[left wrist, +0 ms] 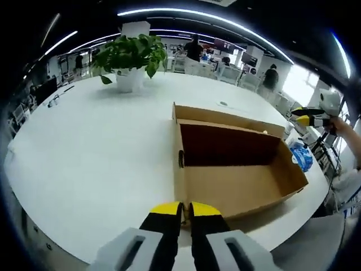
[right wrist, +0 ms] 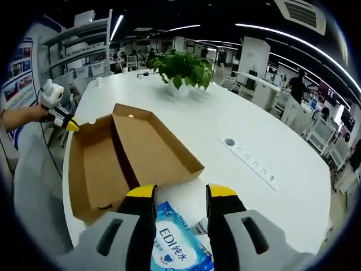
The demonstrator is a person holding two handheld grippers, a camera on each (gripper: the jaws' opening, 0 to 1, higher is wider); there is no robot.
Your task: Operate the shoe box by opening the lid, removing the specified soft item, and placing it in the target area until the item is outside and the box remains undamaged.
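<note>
The brown cardboard shoe box (left wrist: 237,186) lies open and empty on the white table, its lid (left wrist: 225,116) folded back flat. In the right gripper view the box (right wrist: 96,169) sits to the left with the lid (right wrist: 152,147) beside it. A soft blue and white packet (right wrist: 175,243) rests on the table outside the box, under my right gripper (right wrist: 180,193), whose jaws stand open and apart above it. The packet (left wrist: 302,155) also shows beyond the box's right end, below the right gripper (left wrist: 302,116). My left gripper (left wrist: 185,210) is shut on nothing, just short of the box's near wall.
A potted green plant (left wrist: 132,56) stands at the far side of the round white table (left wrist: 84,152). A white power strip (right wrist: 248,161) lies right of the box. A person's hand holds the left gripper (right wrist: 70,124) by the box corner. Chairs and people fill the background.
</note>
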